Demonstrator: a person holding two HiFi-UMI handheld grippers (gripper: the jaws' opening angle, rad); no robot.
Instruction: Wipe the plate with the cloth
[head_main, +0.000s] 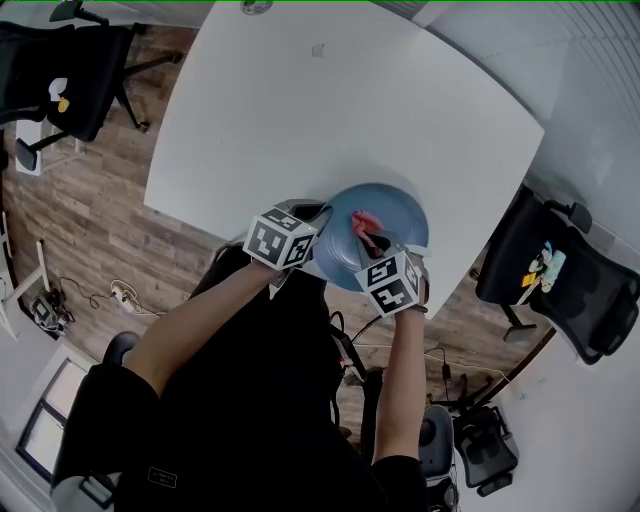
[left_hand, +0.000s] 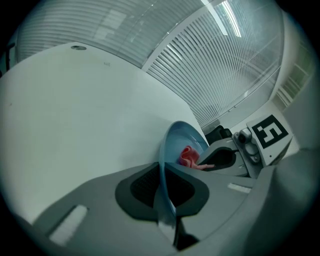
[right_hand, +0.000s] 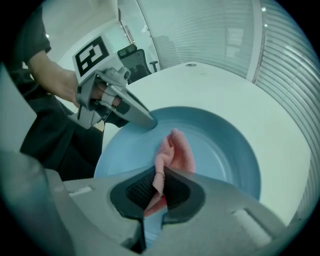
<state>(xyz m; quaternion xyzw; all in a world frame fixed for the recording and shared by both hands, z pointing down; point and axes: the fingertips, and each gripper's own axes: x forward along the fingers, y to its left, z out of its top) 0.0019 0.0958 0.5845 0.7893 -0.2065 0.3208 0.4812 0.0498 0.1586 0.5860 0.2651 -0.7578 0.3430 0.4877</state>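
We hold the plate (right_hand: 225, 150) by its rim, clamped in our left tongs (left_hand: 165, 192). Our right tongs (right_hand: 152, 200) are clamped on the cloth (right_hand: 176, 152), which lies on the plate.

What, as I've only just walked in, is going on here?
A person with a claw in each hand is busy with a dish. The left claw is shut on the rim of a round blue plate, holding it over the near edge of a white table. The right claw is shut on a crumpled pink cloth that lies against the plate's inner face.
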